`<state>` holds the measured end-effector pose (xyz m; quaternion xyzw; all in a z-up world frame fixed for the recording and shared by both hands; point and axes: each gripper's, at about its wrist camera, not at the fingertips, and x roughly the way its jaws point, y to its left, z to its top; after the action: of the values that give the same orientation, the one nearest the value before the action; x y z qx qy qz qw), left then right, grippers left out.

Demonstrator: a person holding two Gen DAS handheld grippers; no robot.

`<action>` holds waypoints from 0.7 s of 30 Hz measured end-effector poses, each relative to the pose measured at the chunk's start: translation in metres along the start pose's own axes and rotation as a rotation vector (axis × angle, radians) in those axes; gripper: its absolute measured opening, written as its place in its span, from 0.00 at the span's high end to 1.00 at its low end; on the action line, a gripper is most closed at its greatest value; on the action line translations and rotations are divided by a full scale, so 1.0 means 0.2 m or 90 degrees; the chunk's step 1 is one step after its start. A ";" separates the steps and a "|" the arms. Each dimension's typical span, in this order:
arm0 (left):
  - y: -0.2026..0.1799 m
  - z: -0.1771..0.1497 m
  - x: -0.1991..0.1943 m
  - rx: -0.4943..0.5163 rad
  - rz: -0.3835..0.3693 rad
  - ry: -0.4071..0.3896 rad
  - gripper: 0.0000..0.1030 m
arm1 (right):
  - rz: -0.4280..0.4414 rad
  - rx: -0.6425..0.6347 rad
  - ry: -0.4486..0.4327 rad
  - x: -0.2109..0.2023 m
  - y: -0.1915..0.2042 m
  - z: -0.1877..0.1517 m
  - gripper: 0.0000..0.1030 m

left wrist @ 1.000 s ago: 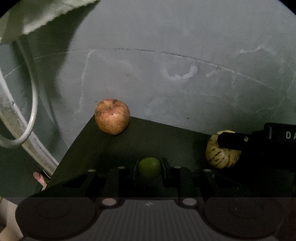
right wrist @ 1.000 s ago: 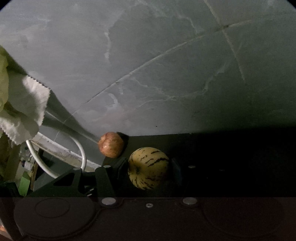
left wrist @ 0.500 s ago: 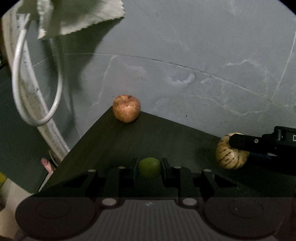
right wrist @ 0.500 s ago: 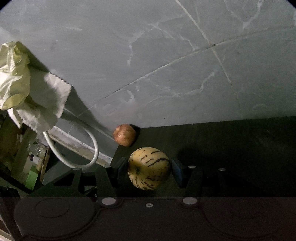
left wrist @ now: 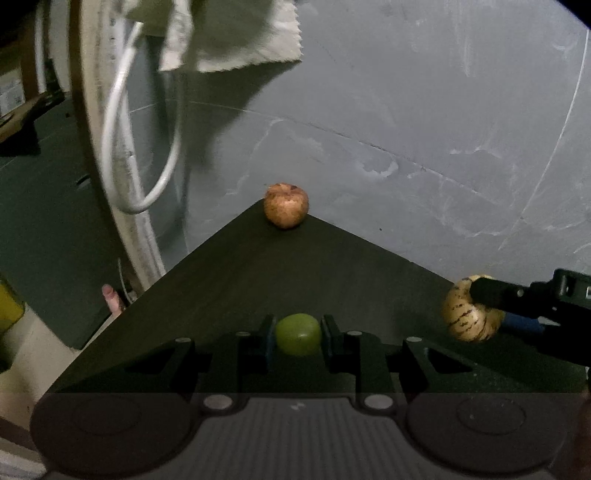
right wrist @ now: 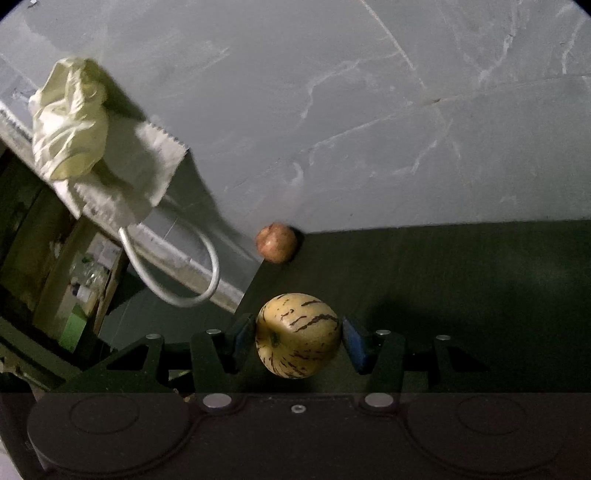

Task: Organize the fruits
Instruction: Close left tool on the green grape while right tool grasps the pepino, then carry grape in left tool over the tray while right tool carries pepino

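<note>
My left gripper point(left wrist: 297, 335) is shut on a small green fruit point(left wrist: 297, 334), held over the dark table point(left wrist: 295, 273). My right gripper point(right wrist: 297, 338) is shut on a yellow melon with dark stripes point(right wrist: 297, 334); it also shows in the left wrist view point(left wrist: 469, 314) at the right, between the right gripper's fingers point(left wrist: 495, 295). A reddish-brown apple point(left wrist: 285, 205) sits at the table's far corner against the grey wall; it also shows in the right wrist view point(right wrist: 276, 243).
A grey marbled wall point(left wrist: 406, 110) stands behind the table. A white cable loop point(left wrist: 147, 147) and a pale cloth point(left wrist: 236, 33) hang left of the table's corner. The table's left edge point(left wrist: 155, 280) drops to the floor. Shelves with clutter point(right wrist: 85, 273) lie far left.
Both grippers have pulled back from the wall with their fruits still held. The apple looks smaller and farther away. More of the cable, cloth and table's corner has come into view.
</note>
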<state>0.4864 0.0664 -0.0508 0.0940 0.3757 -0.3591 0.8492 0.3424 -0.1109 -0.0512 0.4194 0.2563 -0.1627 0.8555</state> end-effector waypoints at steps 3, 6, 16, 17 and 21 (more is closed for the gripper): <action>0.02 -0.05 -0.08 -0.024 0.007 -0.008 0.74 | 0.010 -0.016 0.013 -0.05 0.02 -0.06 0.48; 0.04 -0.12 -0.16 -0.045 0.020 -0.020 0.74 | 0.025 -0.032 0.028 -0.11 0.02 -0.11 0.48; 0.02 -0.36 -0.48 -0.126 0.093 -0.036 0.74 | 0.067 -0.090 0.081 -0.32 0.02 -0.26 0.48; 0.01 -0.39 -0.51 -0.136 0.099 -0.037 0.74 | 0.071 -0.096 0.087 -0.33 0.01 -0.26 0.48; -0.04 -0.51 -0.62 -0.186 0.124 -0.041 0.74 | 0.090 -0.131 0.105 -0.42 0.00 -0.31 0.48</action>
<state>0.3648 0.1714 -0.0339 -0.0058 0.3859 -0.2196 0.8960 0.2557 -0.0565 -0.0356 0.3583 0.3107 -0.0403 0.8795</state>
